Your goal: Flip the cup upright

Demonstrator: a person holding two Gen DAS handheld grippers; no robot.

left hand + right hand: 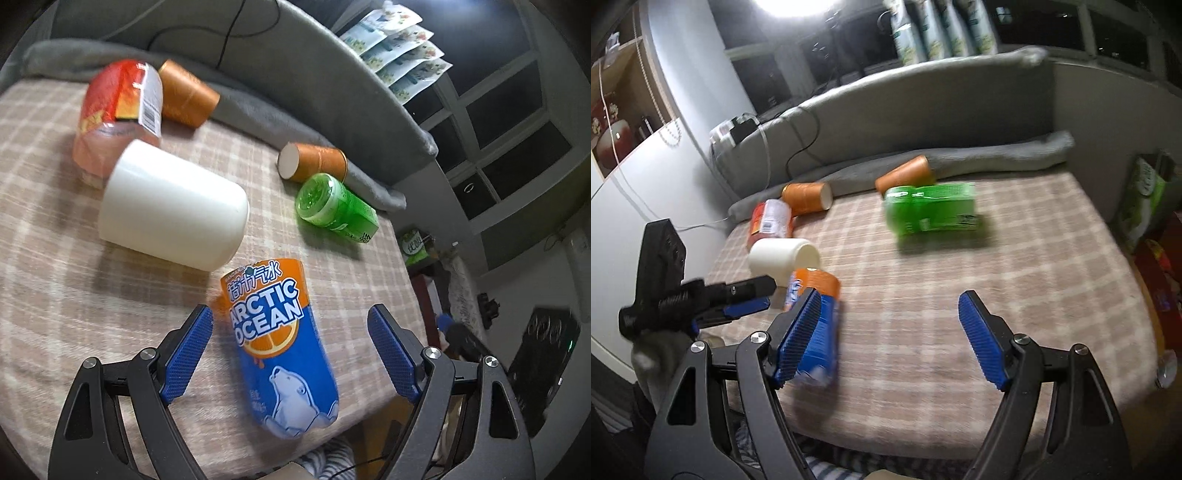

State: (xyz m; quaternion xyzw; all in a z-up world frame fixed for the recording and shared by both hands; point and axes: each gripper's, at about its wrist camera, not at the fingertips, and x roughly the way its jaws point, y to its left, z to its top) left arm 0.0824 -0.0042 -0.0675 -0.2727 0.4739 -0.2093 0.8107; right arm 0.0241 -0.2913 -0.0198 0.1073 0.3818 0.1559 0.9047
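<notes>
An Arctic Ocean cup [280, 350], orange on top and blue with a polar bear below, lies on its side on the checked cloth near the front edge. My left gripper [291, 350] is open, with its blue fingers on either side of this cup and not touching it. The cup also shows in the right wrist view [816, 321], partly behind my right gripper's left finger. My right gripper [890, 332] is open and empty over the cloth. The left gripper [738, 301] shows there too, beside the cup.
A white cup [173, 206] lies on its side just beyond. A red-orange bottle [114, 114], two orange cups [188, 94] [314, 162] and a green container [332, 206] also lie on the checked cloth [55, 277]. A grey rolled blanket [295, 122] lines the back.
</notes>
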